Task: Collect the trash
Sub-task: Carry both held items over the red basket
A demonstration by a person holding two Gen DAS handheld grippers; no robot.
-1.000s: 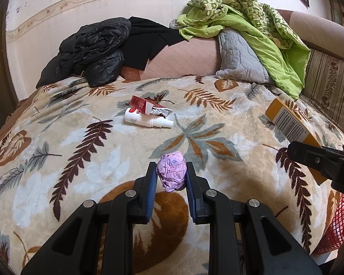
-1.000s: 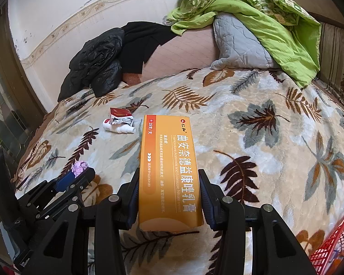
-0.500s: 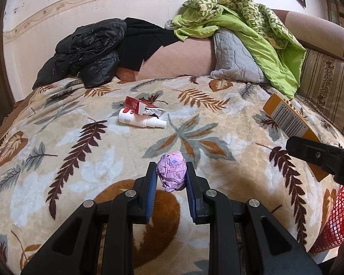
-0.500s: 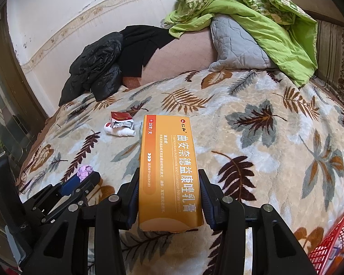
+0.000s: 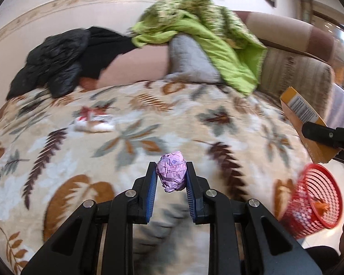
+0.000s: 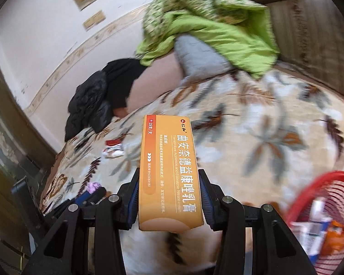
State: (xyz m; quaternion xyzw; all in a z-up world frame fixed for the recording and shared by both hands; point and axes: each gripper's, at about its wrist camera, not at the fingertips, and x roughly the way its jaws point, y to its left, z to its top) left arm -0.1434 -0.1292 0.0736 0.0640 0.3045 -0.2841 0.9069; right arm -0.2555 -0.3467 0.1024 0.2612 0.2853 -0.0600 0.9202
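My left gripper [image 5: 171, 176] is shut on a crumpled pink paper ball [image 5: 171, 174] and holds it above the leaf-patterned blanket [image 5: 57, 160]. My right gripper [image 6: 169, 192] is shut on a long orange medicine box [image 6: 169, 171]; the box also shows in the left wrist view [image 5: 305, 123]. A red mesh trash basket [image 5: 309, 199] stands off the bed's right side, with wrappers inside in the right wrist view [image 6: 321, 220]. A white bottle with a red wrapper [image 5: 91, 123] lies on the blanket; it also shows in the right wrist view [image 6: 113, 149].
Black jackets [image 5: 57, 64], a grey pillow [image 5: 190, 61] and a green quilt [image 5: 206, 34] are piled at the head of the bed. A striped sofa back [image 5: 298, 68] stands at the right. The left gripper [image 6: 91, 194] shows low left in the right wrist view.
Both grippers have pulled back and swung right with their loads. The red basket has come far more into view. The current frames are motion-blurred.
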